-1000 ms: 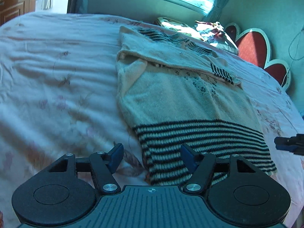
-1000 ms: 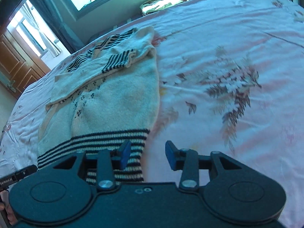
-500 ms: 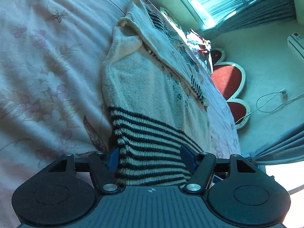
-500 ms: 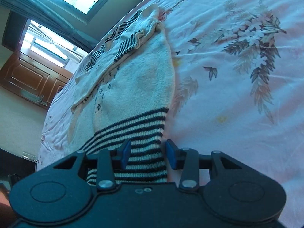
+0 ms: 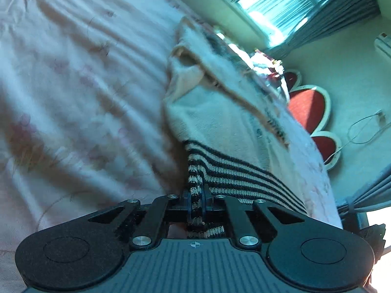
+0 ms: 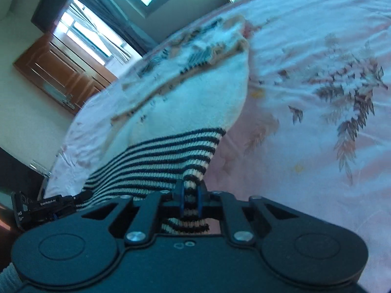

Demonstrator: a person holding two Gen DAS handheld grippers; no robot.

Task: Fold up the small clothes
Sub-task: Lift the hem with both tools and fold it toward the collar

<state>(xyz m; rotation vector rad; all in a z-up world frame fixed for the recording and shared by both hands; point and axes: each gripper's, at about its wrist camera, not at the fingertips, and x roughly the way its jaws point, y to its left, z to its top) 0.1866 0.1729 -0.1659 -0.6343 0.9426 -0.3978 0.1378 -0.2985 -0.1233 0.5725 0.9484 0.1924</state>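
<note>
Pink flowered bed (image 6: pixel 317 48) holds the small sweater (image 5: pixel 220 112). Left gripper (image 5: pixel 196 204) and right gripper (image 6: pixel 189 201) each have jaws pinching a corner of its striped hem (image 6: pixel 158 161), ready to lift and fold.

A bed (image 6: pixel 317 48) covered by a pink floral sheet is seen; a cream sweater (image 6: pixel 195 102) is spread on its sheet.

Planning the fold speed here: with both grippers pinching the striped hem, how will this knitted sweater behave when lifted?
The sweater will probably hang floppy: its hem already bunches between the shut left gripper and right gripper. The thick knit looks fairly heavy, so the middle will likely sag. The loosely folded sleeve may slide off over the bedsheet.
</note>
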